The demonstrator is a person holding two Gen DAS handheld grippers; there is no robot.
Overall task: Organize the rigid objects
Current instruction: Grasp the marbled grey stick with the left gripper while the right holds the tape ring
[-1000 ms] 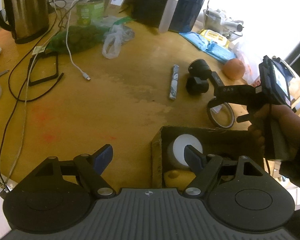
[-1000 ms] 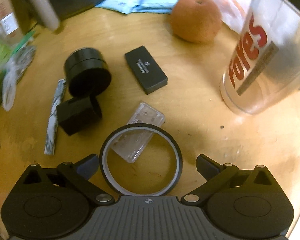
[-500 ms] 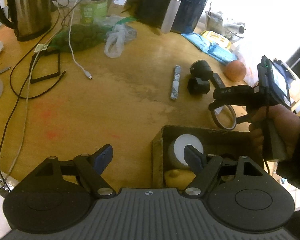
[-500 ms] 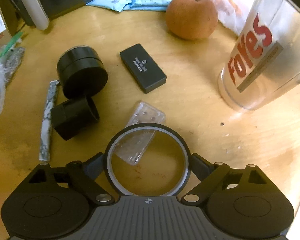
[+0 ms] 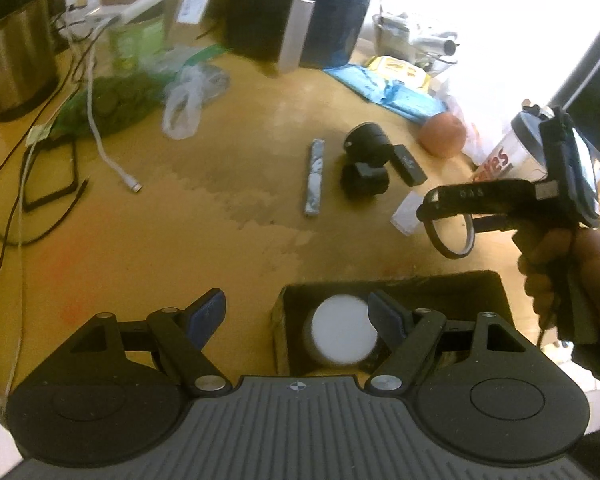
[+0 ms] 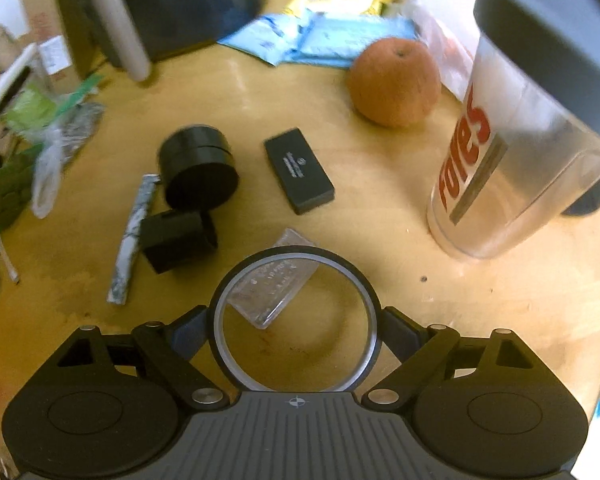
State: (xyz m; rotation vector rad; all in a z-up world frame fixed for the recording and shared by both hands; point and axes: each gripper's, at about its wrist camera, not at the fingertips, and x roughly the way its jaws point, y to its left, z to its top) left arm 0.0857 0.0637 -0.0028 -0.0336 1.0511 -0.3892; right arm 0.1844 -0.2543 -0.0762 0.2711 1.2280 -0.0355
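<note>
Now the tape ring (image 6: 296, 322) is clamped by the right gripper (image 6: 296, 330) jaws; the left gripper (image 5: 296, 314) jaws are kept wide above the cardboard box (image 5: 452, 286).

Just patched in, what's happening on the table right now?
A person is tidying loose items into a cardboard box. The right gripper is clamped on a black ring, held clear of the table above a clear plastic case. The left gripper hangs open and empty over the box's near corner, where a white-topped round container already sits.
</note>
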